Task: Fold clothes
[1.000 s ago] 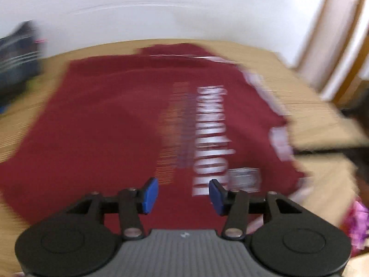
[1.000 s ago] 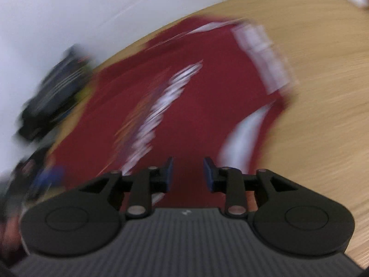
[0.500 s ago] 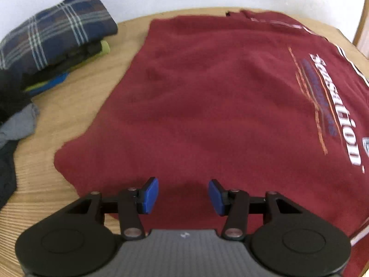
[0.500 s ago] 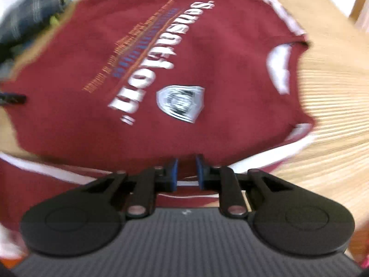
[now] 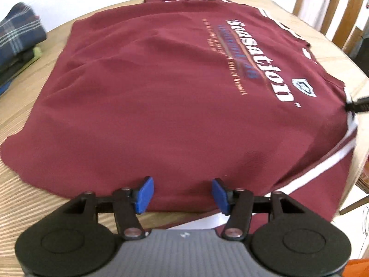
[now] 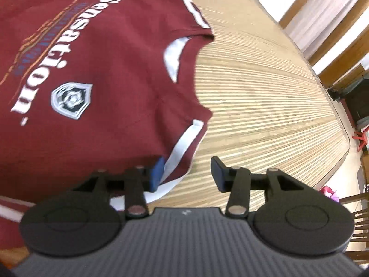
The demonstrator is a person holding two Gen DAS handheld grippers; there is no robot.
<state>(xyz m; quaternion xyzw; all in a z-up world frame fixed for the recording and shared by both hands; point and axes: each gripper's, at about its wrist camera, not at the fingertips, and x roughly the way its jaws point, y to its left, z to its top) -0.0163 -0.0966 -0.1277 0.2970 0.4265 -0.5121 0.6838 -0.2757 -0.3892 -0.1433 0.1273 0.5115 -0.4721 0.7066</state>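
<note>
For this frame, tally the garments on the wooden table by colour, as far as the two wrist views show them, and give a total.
Maroon T-shirt with white "Sensation" print, spread flat: 1
Navy plaid folded garment, top of the pile at the left edge: 1
Dark folded garment beneath it: 1
Lime-green garment edge in the same pile: 1
Blue garment edge at the pile's bottom: 1
Total: 5; the pile is partly cropped.

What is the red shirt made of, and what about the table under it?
The red shirt looks like soft knit fabric, matte; it rumples into gentle folds and its letters seem printed on. The table looks like light wood or a wood-look surface, smooth, with fine pale stripes like grain. I can't tell which.
</note>
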